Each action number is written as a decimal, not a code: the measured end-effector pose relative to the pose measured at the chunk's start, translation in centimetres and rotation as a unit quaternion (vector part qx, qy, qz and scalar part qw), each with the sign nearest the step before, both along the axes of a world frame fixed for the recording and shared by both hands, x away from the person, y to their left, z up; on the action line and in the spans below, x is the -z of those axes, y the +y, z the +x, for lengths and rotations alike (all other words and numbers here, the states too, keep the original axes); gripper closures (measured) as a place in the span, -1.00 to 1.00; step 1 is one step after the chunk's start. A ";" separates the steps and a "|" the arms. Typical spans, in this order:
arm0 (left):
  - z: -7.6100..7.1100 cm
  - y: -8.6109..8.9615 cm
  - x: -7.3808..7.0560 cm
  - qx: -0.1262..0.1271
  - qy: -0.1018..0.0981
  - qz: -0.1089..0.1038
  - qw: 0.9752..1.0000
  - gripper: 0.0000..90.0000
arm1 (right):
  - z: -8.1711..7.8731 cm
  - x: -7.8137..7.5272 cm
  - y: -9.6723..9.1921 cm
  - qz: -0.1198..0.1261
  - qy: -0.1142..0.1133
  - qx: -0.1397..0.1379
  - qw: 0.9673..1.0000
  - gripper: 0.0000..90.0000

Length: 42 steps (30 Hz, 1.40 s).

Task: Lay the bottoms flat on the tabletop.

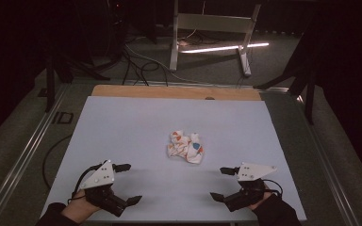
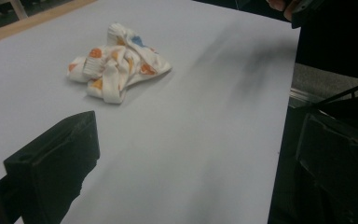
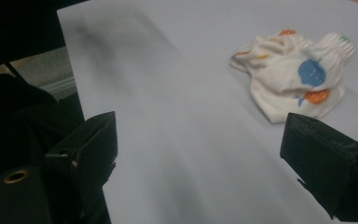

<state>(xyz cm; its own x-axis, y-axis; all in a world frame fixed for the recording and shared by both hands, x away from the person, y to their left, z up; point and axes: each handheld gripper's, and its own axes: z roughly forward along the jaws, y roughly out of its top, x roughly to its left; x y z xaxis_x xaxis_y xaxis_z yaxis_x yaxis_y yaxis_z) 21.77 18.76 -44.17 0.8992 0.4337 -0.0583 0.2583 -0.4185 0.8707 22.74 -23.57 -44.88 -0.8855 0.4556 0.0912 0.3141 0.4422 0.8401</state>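
A crumpled white cloth (image 1: 185, 146) with orange and blue spots lies near the middle of the pale blue table mat (image 1: 136, 122). My left gripper (image 1: 129, 183) rests open at the near left, well short of the cloth, nothing between its jaws. My right gripper (image 1: 220, 183) stands open at the near right, also apart from the cloth. In the left gripper view the cloth (image 2: 117, 62) lies ahead to the upper left. The right gripper view has the cloth (image 3: 297, 73) ahead to the upper right, beyond the right jaw.
The mat covers a wooden table whose bare far edge (image 1: 174, 91) shows. Beyond it on the dark floor are cables (image 1: 136, 63) and a white metal stand (image 1: 212, 28). Metal rails (image 1: 23, 150) run along both sides of the table.
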 end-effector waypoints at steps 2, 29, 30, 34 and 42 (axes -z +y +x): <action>0.3 -0.3 -0.2 -0.001 -0.004 0.005 1.000 -1.00 | 0.3 -0.3 0.1 -0.007 -0.004 0.006 1.000 -0.75; 6.4 -5.1 1.3 -0.058 -0.012 0.062 0.996 -1.00 | 6.6 -0.8 5.1 -0.002 -0.054 0.109 0.993 -0.69; 6.4 -5.1 1.3 -0.058 -0.012 0.062 0.996 -1.00 | 6.9 -0.6 5.4 -0.002 -0.056 0.125 0.991 -0.69; 7.7 -6.2 2.2 -0.063 -0.002 0.076 0.995 -1.00 | 7.3 0.1 6.2 -0.008 -0.047 0.147 0.988 -0.69; 9.8 -8.1 4.1 -0.073 0.002 0.089 0.993 -0.74 | 7.7 2.5 7.9 -0.046 -0.027 0.163 0.985 -0.47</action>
